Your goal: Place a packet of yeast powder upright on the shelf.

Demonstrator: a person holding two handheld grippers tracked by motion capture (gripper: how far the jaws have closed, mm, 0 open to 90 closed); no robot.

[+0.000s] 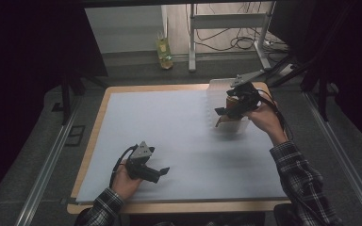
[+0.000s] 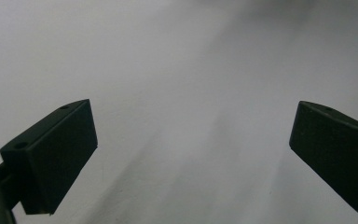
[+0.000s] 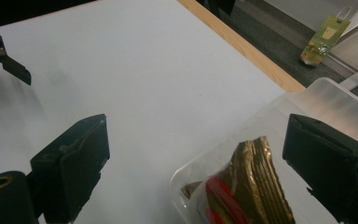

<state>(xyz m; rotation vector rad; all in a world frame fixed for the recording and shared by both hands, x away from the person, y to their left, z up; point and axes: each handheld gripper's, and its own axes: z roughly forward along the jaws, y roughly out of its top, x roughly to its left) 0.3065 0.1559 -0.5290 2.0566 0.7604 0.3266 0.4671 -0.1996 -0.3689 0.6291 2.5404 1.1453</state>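
A clear plastic bin stands at the table's back right and holds a gold and red packet. My right gripper hovers over the bin's near end, open, its jaws wide on either side of the packet without touching it. My left gripper rests low near the table's front left, open, with nothing but the white sheet between its jaws. In the right gripper view the left gripper shows far off at the left edge.
A white sheet covers the wooden table. A yellow-green bottle stands on the floor beyond the far edge, beside a metal stand and cables. The bin's clear wall rises around the packet.
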